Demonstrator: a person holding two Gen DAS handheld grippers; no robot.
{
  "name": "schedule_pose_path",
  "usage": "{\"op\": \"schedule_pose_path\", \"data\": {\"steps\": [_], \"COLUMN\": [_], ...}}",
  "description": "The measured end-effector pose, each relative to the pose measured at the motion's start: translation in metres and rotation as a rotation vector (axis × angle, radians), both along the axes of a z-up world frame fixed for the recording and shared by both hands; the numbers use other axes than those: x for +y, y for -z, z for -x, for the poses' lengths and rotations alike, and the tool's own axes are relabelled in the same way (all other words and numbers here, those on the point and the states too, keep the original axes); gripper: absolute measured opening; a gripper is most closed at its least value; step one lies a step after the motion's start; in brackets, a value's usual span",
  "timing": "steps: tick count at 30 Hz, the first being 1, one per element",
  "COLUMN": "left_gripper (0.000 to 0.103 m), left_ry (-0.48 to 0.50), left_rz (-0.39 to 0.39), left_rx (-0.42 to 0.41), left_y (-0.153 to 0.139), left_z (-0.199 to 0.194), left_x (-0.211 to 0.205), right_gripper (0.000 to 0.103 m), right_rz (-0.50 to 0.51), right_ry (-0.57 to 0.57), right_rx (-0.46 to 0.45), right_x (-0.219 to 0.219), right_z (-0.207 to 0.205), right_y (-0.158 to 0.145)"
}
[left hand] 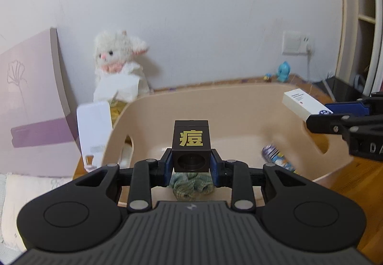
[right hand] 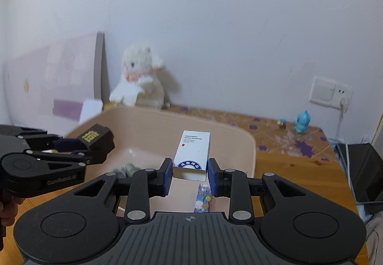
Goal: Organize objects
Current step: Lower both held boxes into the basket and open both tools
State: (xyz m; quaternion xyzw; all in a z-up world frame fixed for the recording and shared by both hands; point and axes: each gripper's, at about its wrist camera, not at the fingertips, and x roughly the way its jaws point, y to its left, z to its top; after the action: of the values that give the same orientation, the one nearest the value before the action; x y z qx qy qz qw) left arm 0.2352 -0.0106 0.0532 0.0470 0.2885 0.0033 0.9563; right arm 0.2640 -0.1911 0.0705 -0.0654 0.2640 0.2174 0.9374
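Two tools hang over one beige basket (left hand: 239,97) that sits on the wooden worktop (right hand: 287,169). The left tool (left hand: 191,164) is closed on one dark brown box (left hand: 191,145) with a gold character on its top face, its blue pads (left hand: 167,164) pressed to the box's two sides above the basket's near half. The right tool (right hand: 190,175) grips one white box (right hand: 192,155) printed with dark text and a round blue seal; in the left wrist view that box (left hand: 304,104) shows at about 2 o'clock, over the basket's right rim. Two things lie on the basket floor: one green crumpled cloth (left hand: 191,183) directly under the dark box, and one colourful printed packet (right hand: 203,198) at about 4 o'clock of the cloth, blurred in the left view. Behind the basket, at 11 o'clock, one white plush rabbit (left hand: 119,56) leans against the wall beside one pink board (left hand: 31,102). At 1 o'clock on the worktop stand one blue figurine (right hand: 302,124) and one much smaller toy (right hand: 282,122) just beside it. One white wall socket (right hand: 329,93) hangs above them.
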Motion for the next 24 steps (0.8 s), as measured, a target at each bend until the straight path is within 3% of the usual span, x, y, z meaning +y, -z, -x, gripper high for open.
{"op": "schedule_pose_path", "data": {"steps": [3, 6, 9, 12, 14, 15, 16, 20, 24], "left_gripper": [0.033, 0.033, 0.033, 0.035, 0.052, 0.068, 0.075, 0.079, 0.084], "left_ry": [-0.004, -0.025, -0.031, -0.037, -0.041, -0.047, -0.053, -0.040, -0.049], "left_rz": [0.002, 0.056, 0.044, 0.081, 0.088, 0.088, 0.088, 0.098, 0.081], "left_rx": [0.064, 0.093, 0.111, 0.108, 0.098, 0.086, 0.067, 0.044, 0.023], "left_y": [0.014, 0.016, 0.017, 0.014, 0.010, 0.008, 0.004, -0.005, -0.012], "left_z": [-0.012, -0.018, -0.022, -0.019, -0.015, -0.012, -0.008, 0.010, 0.030], "left_x": [0.001, 0.007, 0.005, 0.006, 0.006, 0.006, 0.006, 0.010, 0.014], "right_gripper": [0.029, 0.029, 0.030, 0.042, 0.052, 0.060, 0.064, 0.091, 0.100], "right_rz": [0.049, 0.086, 0.111, 0.105, 0.087, 0.076, 0.064, 0.030, 0.003], "right_ry": [-0.001, -0.005, -0.014, -0.007, -0.002, 0.000, 0.003, 0.019, 0.029], "right_rx": [0.046, 0.080, 0.104, 0.103, 0.094, 0.088, 0.079, 0.036, 0.011], "right_x": [0.010, 0.016, 0.021, 0.018, 0.013, 0.009, 0.006, -0.007, -0.020], "right_z": [-0.010, -0.017, -0.019, -0.019, -0.017, -0.015, -0.012, 0.003, 0.021], "right_y": [0.014, 0.025, 0.032, 0.032, 0.027, 0.023, 0.019, 0.005, -0.005]}}
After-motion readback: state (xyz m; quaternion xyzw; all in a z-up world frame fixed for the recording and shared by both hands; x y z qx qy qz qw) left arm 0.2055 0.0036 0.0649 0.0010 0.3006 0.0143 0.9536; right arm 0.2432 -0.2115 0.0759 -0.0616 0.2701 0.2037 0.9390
